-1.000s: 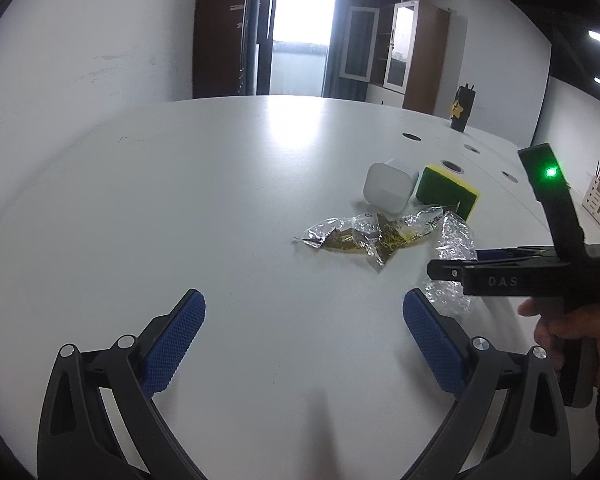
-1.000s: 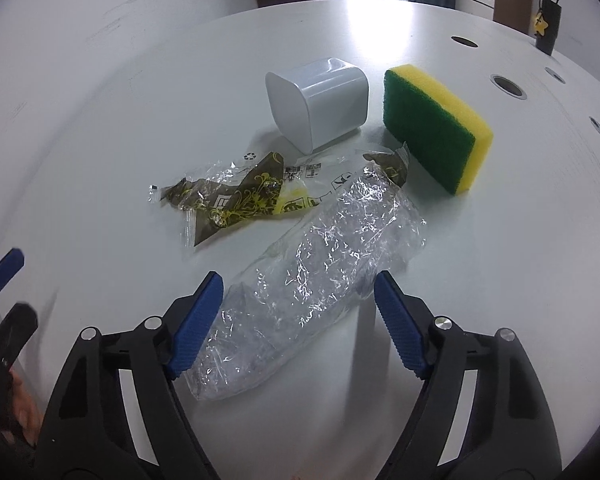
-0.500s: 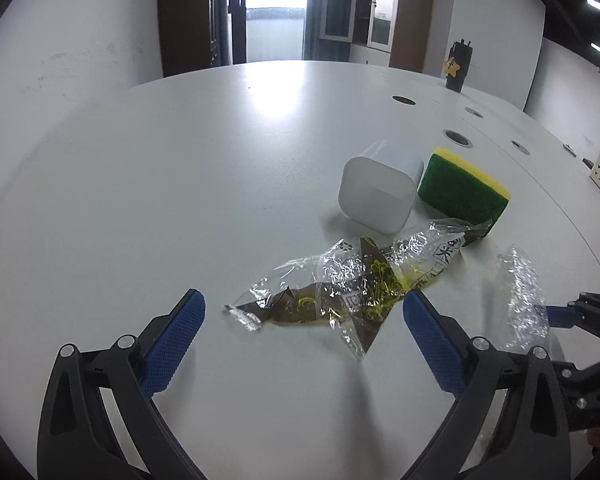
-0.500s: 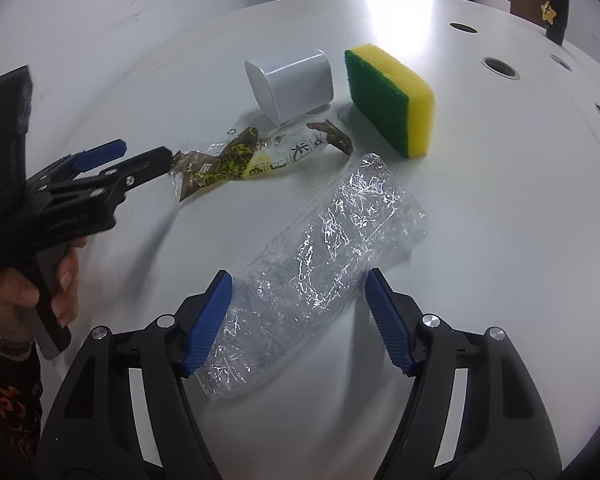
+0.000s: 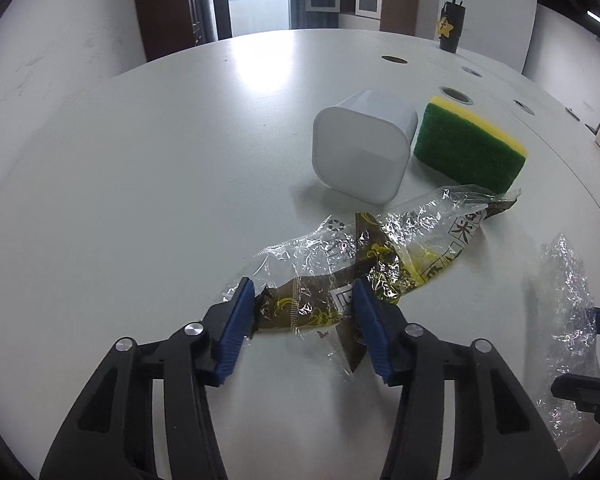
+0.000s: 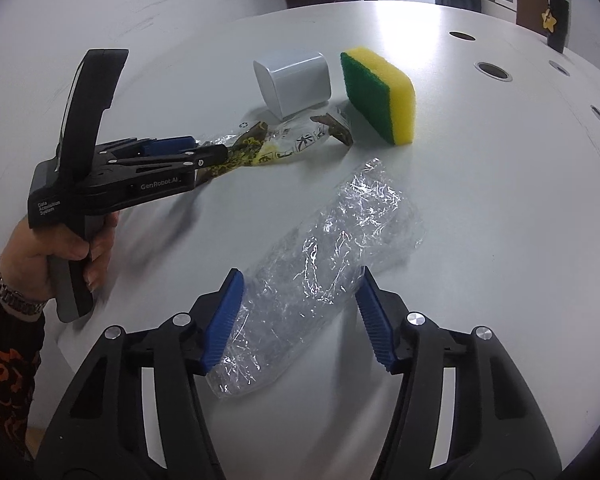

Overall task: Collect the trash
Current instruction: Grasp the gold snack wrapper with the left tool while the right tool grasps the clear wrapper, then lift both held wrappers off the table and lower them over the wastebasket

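since a second ago the left gripper (image 5: 304, 316) has advanced and narrowed around the near end of the printed wrapper (image 5: 380, 256), not yet clamped. right gripper (image 6: 300, 316), jaws apart, straddles the clear film (image 6: 332, 248) on the bench (image 5: 140, 160). both grasps pending: squeeze, then lift toward the white cup (image 5: 360, 152) beyond.

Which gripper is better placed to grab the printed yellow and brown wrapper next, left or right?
Left. The left gripper is open with the printed wrapper end between its pads. The right gripper straddles the clear plastic bag instead.
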Action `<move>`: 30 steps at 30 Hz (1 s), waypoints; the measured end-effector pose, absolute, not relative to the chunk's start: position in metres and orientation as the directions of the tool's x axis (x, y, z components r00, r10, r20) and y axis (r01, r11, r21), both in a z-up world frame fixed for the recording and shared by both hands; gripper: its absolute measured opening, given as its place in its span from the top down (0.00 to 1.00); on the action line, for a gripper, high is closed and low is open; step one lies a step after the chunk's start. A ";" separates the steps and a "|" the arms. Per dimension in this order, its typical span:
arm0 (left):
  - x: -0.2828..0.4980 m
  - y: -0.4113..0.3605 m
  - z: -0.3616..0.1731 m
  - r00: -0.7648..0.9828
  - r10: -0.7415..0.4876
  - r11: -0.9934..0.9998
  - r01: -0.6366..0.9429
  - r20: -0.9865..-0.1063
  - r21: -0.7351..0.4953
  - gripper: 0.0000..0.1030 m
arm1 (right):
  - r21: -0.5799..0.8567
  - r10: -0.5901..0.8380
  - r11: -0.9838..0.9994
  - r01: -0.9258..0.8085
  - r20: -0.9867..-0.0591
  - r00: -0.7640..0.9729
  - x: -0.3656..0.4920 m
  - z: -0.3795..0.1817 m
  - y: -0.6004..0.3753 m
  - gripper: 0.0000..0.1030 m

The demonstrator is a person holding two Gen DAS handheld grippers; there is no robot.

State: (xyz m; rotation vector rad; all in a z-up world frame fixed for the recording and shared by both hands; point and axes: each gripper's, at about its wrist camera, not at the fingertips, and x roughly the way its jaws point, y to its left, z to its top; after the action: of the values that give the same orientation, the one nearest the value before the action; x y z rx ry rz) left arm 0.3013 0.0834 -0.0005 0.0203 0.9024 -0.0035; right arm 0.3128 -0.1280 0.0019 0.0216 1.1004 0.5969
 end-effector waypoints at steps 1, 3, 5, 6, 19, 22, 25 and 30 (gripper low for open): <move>0.301 0.084 0.001 0.622 0.012 1.000 0.005 -0.783 0.019 0.68 | 0.304 0.465 0.842 -0.445 -0.827 0.315 0.310 0.003 -0.129 0.51; 0.297 0.082 0.002 0.626 0.030 0.999 0.005 -0.780 0.042 0.93 | 0.307 0.470 0.841 -0.445 -0.822 0.321 0.305 0.006 -0.133 0.53; 0.290 0.079 0.003 0.629 0.022 0.999 0.010 -0.777 0.036 0.95 | 0.305 0.475 0.839 -0.451 -0.815 0.332 0.296 0.010 -0.136 0.56; 0.284 0.078 0.005 0.631 0.013 1.000 0.007 -0.776 0.023 0.95 | 0.300 0.474 0.839 -0.454 -0.812 0.341 0.291 0.012 -0.137 0.56; 0.114 0.052 0.061 0.809 0.092 0.994 -0.111 -0.580 0.003 0.95 | 0.219 0.504 0.807 -0.548 -0.740 0.446 0.197 0.046 -0.139 0.57; 0.084 0.057 0.063 0.817 0.102 0.988 -0.148 -0.567 -0.034 0.95 | 0.207 0.512 0.803 -0.559 -0.720 0.469 0.170 0.051 -0.143 0.57; 0.058 0.063 0.057 0.816 0.126 0.982 -0.183 -0.564 -0.045 0.95 | 0.192 0.510 0.804 -0.562 -0.709 0.488 0.146 0.051 -0.148 0.57; 0.024 0.054 0.048 0.821 0.087 0.984 -0.160 -0.565 -0.081 0.95 | 0.207 0.520 0.803 -0.559 -0.702 0.487 0.118 0.043 -0.158 0.57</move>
State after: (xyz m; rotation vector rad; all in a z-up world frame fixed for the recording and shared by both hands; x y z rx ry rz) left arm 0.0240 0.0544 0.0480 -0.1274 0.5943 0.1318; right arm 0.1184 -0.1577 0.0427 -0.0513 0.8360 0.6562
